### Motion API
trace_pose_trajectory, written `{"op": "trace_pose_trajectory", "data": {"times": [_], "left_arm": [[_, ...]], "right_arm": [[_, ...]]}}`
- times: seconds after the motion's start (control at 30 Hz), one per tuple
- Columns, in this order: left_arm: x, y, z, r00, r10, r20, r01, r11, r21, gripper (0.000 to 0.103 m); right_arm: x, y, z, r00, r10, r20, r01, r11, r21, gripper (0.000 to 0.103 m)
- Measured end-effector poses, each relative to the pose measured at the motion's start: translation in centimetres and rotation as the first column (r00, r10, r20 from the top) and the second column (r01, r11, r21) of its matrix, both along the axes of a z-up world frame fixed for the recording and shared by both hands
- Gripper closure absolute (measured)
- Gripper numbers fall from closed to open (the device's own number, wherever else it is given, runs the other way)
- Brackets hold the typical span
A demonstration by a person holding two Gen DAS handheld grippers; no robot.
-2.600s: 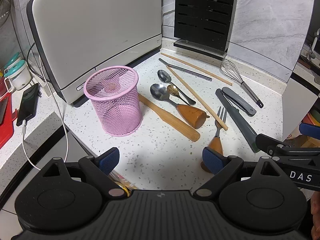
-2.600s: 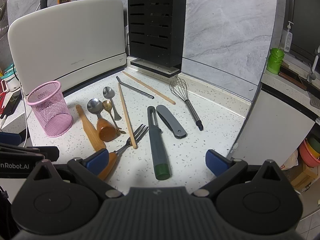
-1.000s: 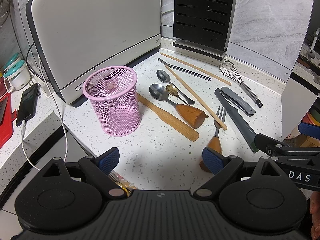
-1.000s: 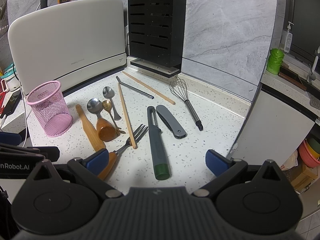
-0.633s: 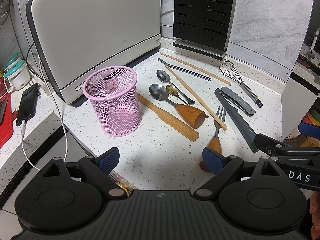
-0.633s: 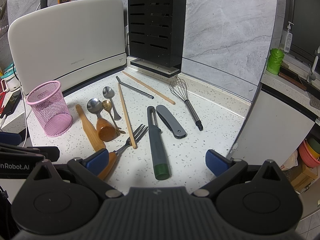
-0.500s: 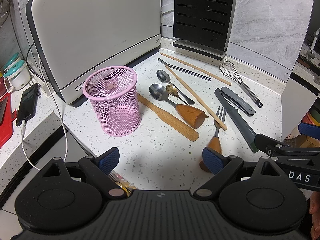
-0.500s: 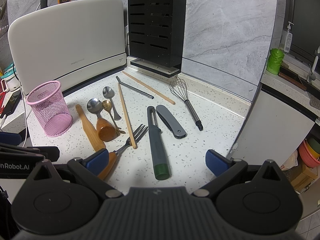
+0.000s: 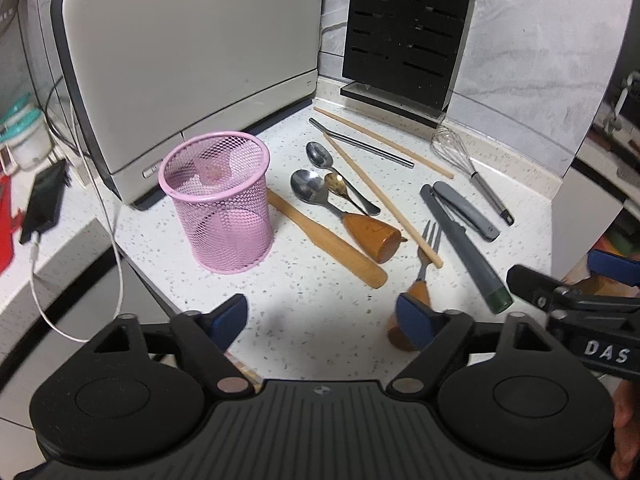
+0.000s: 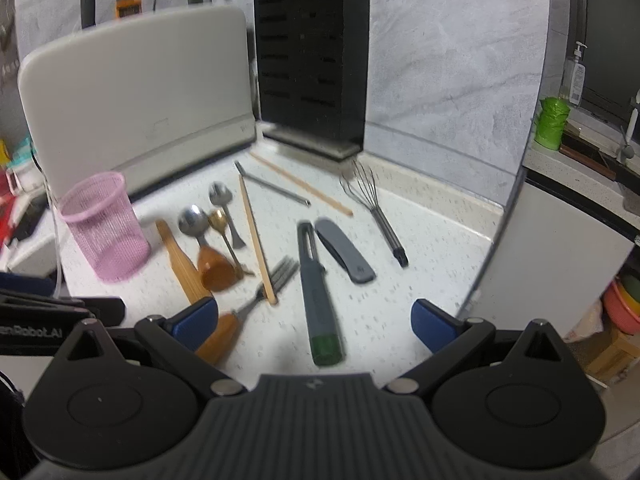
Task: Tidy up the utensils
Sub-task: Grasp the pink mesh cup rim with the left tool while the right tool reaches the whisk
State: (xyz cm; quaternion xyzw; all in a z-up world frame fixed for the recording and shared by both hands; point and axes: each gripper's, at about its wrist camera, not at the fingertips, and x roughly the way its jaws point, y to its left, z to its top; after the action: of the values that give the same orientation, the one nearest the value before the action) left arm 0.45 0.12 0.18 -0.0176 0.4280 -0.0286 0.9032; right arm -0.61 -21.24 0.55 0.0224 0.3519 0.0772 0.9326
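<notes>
A pink mesh cup (image 9: 218, 204) (image 10: 105, 228) stands empty on the speckled counter. Right of it lie a wooden spatula (image 9: 326, 238), two steel spoons (image 9: 308, 190), a small gold spoon (image 9: 338, 184), two chopsticks (image 9: 380, 196), a metal straw (image 9: 360, 142), a wooden-handled fork (image 9: 424, 256), a grey peeler (image 10: 318, 292), a folding knife (image 10: 344, 250) and a whisk (image 10: 372, 204). My left gripper (image 9: 322, 318) hovers over bare counter near the fork's handle, its jaws closing with nothing between them. My right gripper (image 10: 315, 322) is open above the peeler's green end.
A white appliance (image 9: 192, 40) stands behind the cup and a black knife block (image 9: 408, 28) fills the back corner. A phone on a white cable (image 9: 44, 200) lies on the left. The counter's edge drops off on the right, past the whisk.
My left gripper's fingertips have drawn slightly closer together. The right wrist view has turned a little blurred. The utensils and the cup have not moved.
</notes>
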Motion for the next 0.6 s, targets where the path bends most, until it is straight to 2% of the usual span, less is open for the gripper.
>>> {"op": "trace_pose_trajectory", "data": {"times": [0.1, 0.27, 0.43, 0.6], "left_arm": [[0.3, 0.3, 0.2, 1.0, -0.009, -0.011, 0.008, 0.999, -0.037, 0.014], [0.5, 0.8, 0.7, 0.999, -0.046, -0.016, 0.044, 0.996, -0.075, 0.019], [1.4, 1.8, 2.1, 0.999, -0.047, -0.002, 0.047, 0.997, -0.067, 0.021], [2.5, 4.0, 3.9, 0.999, -0.032, 0.027, 0.034, 0.997, -0.065, 0.026]], "right_arm": [[0.2, -0.5, 0.5, 0.999, -0.011, 0.033, 0.011, 1.0, 0.015, 0.003], [0.8, -1.3, 0.9, 0.999, -0.003, 0.04, 0.001, 0.999, 0.033, 0.003], [2.0, -2.6, 1.8, 0.999, 0.023, 0.045, -0.028, 0.994, 0.106, 0.003], [4.4, -4.1, 2.6, 0.999, 0.053, -0.003, -0.051, 0.976, 0.211, 0.003]]}}
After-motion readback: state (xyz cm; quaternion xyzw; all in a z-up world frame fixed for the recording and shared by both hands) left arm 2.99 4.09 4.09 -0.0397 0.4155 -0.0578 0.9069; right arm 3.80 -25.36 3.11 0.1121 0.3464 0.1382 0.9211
